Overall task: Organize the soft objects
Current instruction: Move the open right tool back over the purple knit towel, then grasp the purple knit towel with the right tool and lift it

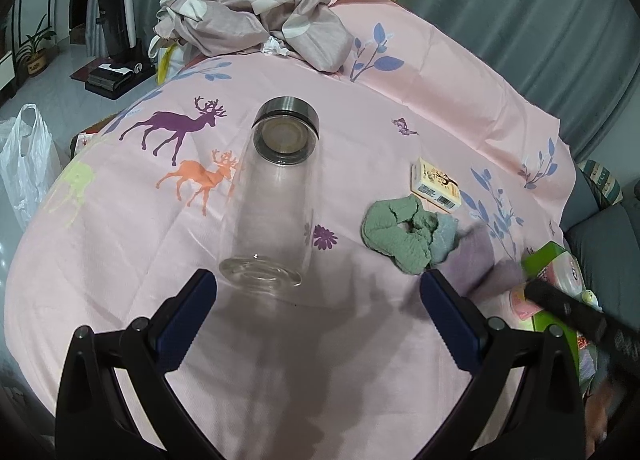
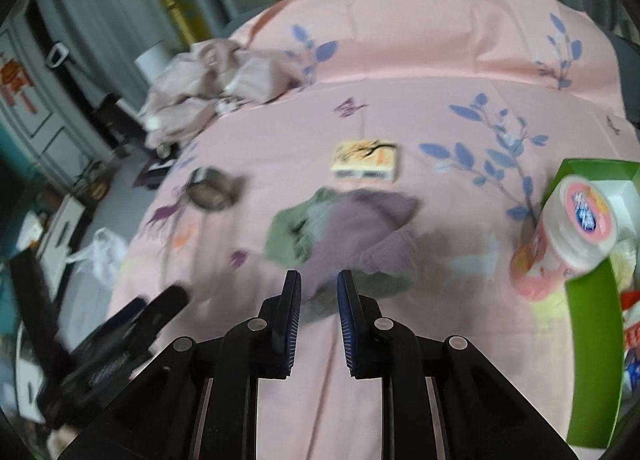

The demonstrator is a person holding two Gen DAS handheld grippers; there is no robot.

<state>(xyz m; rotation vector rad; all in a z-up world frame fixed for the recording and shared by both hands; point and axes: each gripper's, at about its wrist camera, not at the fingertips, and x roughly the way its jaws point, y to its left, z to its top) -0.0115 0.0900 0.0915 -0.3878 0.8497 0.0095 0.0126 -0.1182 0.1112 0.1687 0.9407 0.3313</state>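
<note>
A purple cloth hangs blurred over a crumpled green cloth on the pink printed tablecloth. My right gripper is shut on the purple cloth's near edge. In the left wrist view the green cloth lies right of centre, the purple cloth is a blur beside it, and one black finger of the right gripper shows. My left gripper stands wide open and holds nothing, just short of the base of a clear glass bottle lying on its side.
A small printed box lies beyond the cloths. A green box at the right edge holds a pink-and-white tub and other packets. A heap of beige fabric sits at the far left of the table.
</note>
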